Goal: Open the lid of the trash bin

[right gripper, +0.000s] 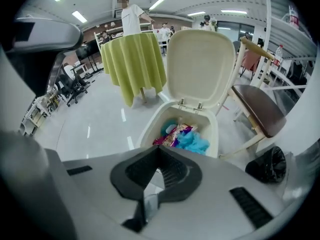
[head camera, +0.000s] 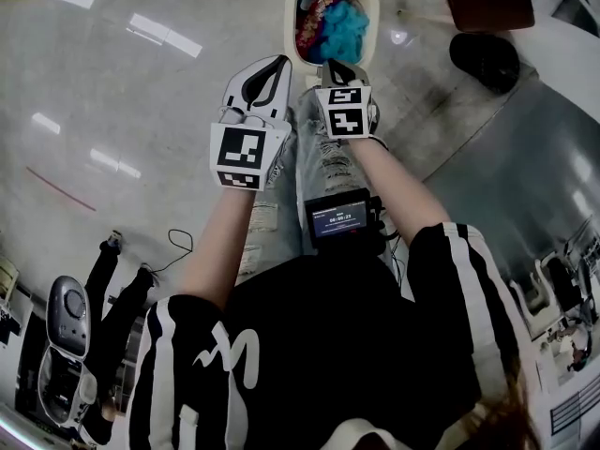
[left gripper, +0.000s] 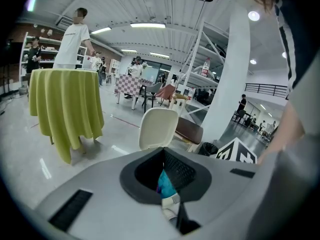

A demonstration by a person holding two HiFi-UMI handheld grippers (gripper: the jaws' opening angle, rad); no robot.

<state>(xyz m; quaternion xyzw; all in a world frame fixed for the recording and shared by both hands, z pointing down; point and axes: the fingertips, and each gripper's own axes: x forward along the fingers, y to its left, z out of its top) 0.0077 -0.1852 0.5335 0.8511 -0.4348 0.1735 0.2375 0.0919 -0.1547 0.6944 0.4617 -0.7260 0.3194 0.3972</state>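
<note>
On the floor just ahead of my feet, the trash bin [head camera: 292, 26] stands with its lid [right gripper: 200, 66] swung upright, so I judge the opening done. The left hand-held gripper [head camera: 278, 62] and right hand-held gripper [head camera: 335, 66] hover near its rim, both pinched together on nothing. My head view crops most of the lid, and I can't identify the bright litter [right gripper: 182, 136] inside.

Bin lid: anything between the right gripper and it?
Nothing visible. The lid already stands open, upright at the back of the bin, with only open air between it and the right gripper, whose jaws are together and empty.
</note>
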